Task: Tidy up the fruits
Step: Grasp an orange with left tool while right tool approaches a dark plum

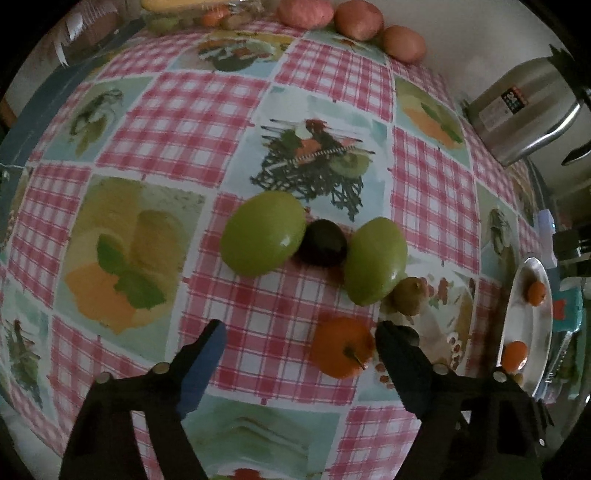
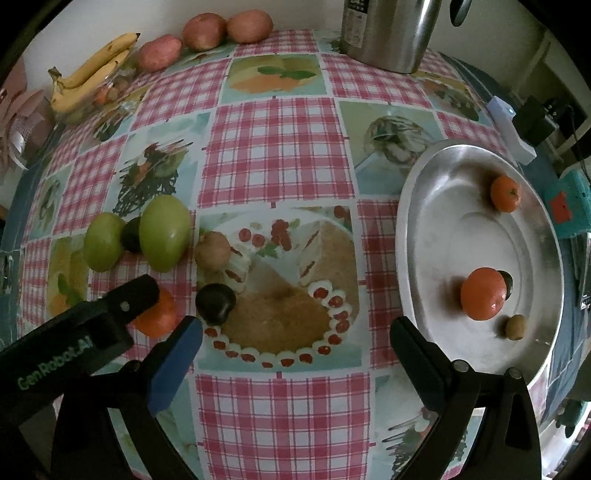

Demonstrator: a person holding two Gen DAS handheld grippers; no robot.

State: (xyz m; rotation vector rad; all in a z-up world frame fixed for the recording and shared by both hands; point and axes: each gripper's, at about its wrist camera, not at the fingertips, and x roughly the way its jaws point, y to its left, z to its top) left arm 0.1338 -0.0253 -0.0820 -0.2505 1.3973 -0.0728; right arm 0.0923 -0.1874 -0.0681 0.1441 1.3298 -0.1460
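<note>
In the left wrist view my left gripper (image 1: 299, 341) is open just above the tablecloth; an orange (image 1: 342, 348) lies between its fingers, against the right finger. Beyond it lie two green fruits (image 1: 263, 233) (image 1: 375, 261), a dark fruit (image 1: 322, 243) between them, and a kiwi (image 1: 408, 295). In the right wrist view my right gripper (image 2: 295, 338) is open and empty over the cloth. The left gripper (image 2: 125, 299) shows at its left over the orange (image 2: 157, 314). A dark plum (image 2: 215, 304) and a kiwi (image 2: 213, 250) lie near. The steel plate (image 2: 417, 221) holds two oranges (image 2: 483, 293) (image 2: 505, 193) and a kiwi (image 2: 515, 326).
Bananas (image 2: 92, 70) over a glass bowl and three reddish apples (image 2: 205, 31) line the table's far edge. A steel kettle (image 2: 391, 33) stands at the back. A white device (image 2: 511, 129) and a teal box (image 2: 569, 206) lie beyond the plate.
</note>
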